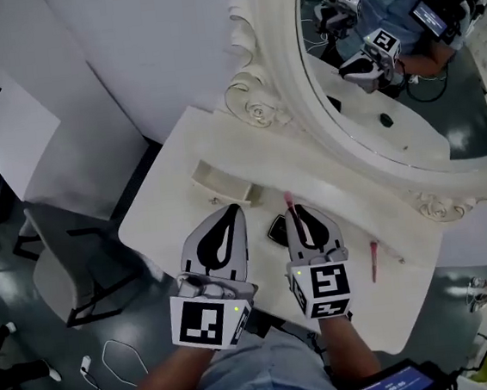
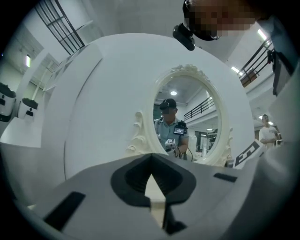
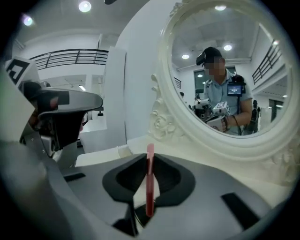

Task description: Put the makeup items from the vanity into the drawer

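Right claw (image 1: 301, 218) is clamping a pink stick (image 3: 149, 180). The stick is thin, standing upright between the pads, with its tip poking past the claw ends. Left claw (image 1: 233, 213) is sitting with jaws together, nothing in it. Both are hovering over the white worktop (image 1: 168, 215) in front of the mirror (image 1: 385, 62).

I'm judging the step in hand as getting this stick into the drawer (image 1: 222, 186). The drawer is small and cream and looking open. In the head view it is lying up and left of my right claw, just past the left claw's tip. So the stick is near it but not over it.

Doing it well:
- I'm bringing the stick's tip over the open box.
- I'm tilting down so it is lying along the drawer, not bridging the rim.
- I'm letting go low so it isn't bouncing out.
- Left claw needs to be out of that path.

Also waiting on the worktop is a dark item (image 1: 277, 229) between the two claws, maybe a compact, too dim to be sure. Another pink stick (image 1: 375, 259) is lying right of my right claw, well apart from the drawer.
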Motion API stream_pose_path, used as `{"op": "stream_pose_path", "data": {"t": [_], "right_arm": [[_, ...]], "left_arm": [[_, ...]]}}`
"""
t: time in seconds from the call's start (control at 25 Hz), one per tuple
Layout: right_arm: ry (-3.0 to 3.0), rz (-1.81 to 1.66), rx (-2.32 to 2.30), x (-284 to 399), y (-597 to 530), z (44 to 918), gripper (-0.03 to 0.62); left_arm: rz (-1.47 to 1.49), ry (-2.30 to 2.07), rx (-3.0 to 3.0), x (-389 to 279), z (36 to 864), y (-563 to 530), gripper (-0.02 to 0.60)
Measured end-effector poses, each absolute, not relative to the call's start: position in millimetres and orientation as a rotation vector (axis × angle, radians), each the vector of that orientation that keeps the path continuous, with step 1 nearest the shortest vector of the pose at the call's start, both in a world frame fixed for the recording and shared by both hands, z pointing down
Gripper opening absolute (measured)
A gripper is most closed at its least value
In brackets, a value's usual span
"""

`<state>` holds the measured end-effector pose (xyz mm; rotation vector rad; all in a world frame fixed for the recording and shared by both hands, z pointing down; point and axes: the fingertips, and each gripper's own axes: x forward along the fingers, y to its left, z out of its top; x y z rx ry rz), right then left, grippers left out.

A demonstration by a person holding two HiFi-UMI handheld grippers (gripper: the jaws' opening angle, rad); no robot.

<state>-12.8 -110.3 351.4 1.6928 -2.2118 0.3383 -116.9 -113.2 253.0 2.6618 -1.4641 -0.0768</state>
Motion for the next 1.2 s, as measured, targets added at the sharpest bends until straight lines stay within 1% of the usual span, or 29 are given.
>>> {"op": "stream_pose_path", "data": {"t": [0.2, 0.44, 0.72, 1.0, 1.08, 1.2], "right_arm": [[-2.297, 0.297, 1.560, -72, -156, 352, 0.044], [-2.322, 0.325, 1.402, -114, -185, 377, 0.044], [-2.278, 0.230, 1.230, -133, -205, 402, 0.044], [-2.275, 0.227, 1.134, -143, -210, 416, 0.048], [-2.281, 0.251, 1.135, -144, -211, 417, 0.086], [-2.301, 0.273, 1.150, -145, -211, 414, 0.091]], "left_arm": [[-0.063, -1.518, 2.592, -163, 262, -157, 0.000], [-0.027, -1.544, 2.516, -198, 282, -187, 0.000], [0.003, -1.550, 2.443, -218, 306, -214, 0.000], [0.019, -1.546, 2.411, -224, 316, -230, 0.000], [0.023, -1.548, 2.408, -226, 317, -231, 0.000], [0.026, -1.542, 2.414, -224, 317, -232, 0.000]]}}
